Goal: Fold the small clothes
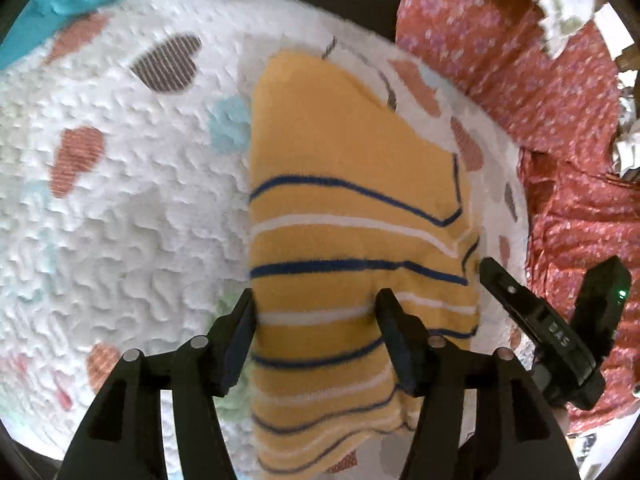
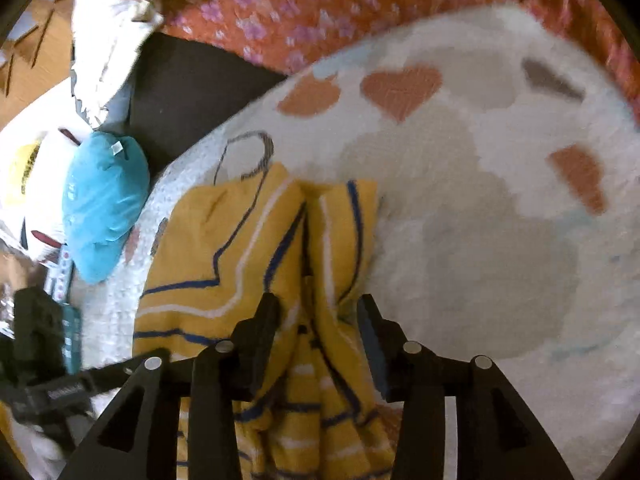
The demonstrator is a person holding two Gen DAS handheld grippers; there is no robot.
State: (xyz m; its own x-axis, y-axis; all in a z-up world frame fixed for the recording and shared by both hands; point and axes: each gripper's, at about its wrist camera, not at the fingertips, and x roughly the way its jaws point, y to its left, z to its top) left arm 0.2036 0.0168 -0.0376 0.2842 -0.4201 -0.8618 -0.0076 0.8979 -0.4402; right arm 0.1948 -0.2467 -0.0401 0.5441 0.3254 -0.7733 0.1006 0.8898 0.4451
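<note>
Left wrist: we find left hand-held gripper (image 1: 316, 332) and right hand-held gripper (image 2: 318, 340) half-open astride yellow striped garment (image 1: 340, 200); grip unconfirmed. Risk: cloth slips, fold collapses.

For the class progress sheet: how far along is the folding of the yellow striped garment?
Done: the yellow striped garment lies on the white heart-patterned blanket, already narrowed. In hand: the left tool and right tool each have its near end between their fingers; whether they pinch it is unclear. Left: fold it over and set it down.
</note>
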